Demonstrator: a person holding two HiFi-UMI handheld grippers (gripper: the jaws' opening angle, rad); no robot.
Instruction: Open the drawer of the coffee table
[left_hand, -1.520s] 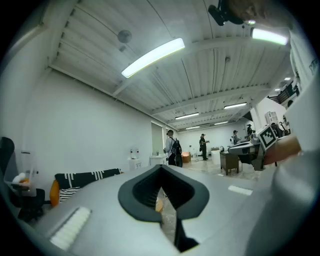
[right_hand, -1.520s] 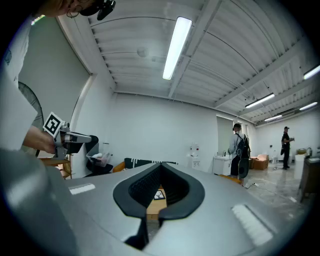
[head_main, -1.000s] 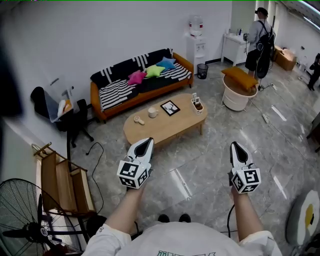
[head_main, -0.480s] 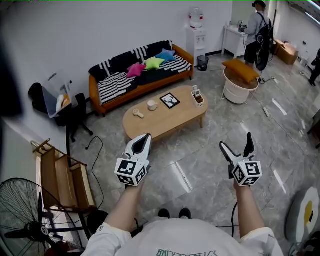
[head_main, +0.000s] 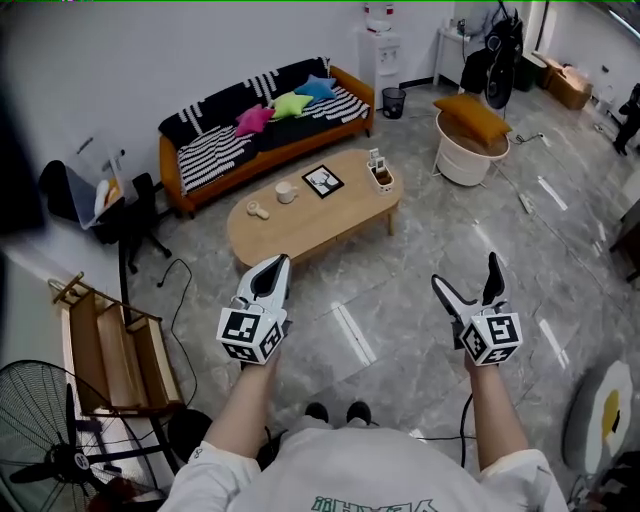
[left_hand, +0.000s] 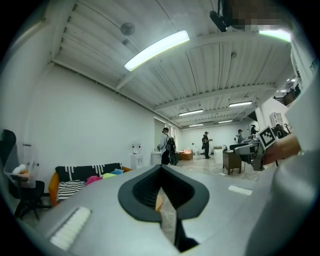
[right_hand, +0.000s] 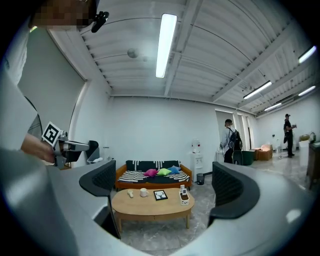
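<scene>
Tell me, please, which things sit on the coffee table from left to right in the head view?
On the coffee table: small pale object → white mug → black-framed picture → small white holder.

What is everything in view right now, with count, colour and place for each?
coffee table: one, light wood, centre of the floor
mug: one, white, on the table
framed picture: one, black frame, on the table
holder box: one, white, table's right end
sofa: one, orange with striped cover, against the wall
star cushions: three, pink, green, blue, on the sofa
water dispenser: one, white, right of the sofa
bin: one, black, beside the dispenser
tub: one, white, orange cushion on top, right of the table
fan: one, black, lower left
left gripper: one, white, jaws together, empty
right gripper: one, white, jaws just opened, nothing between them
</scene>
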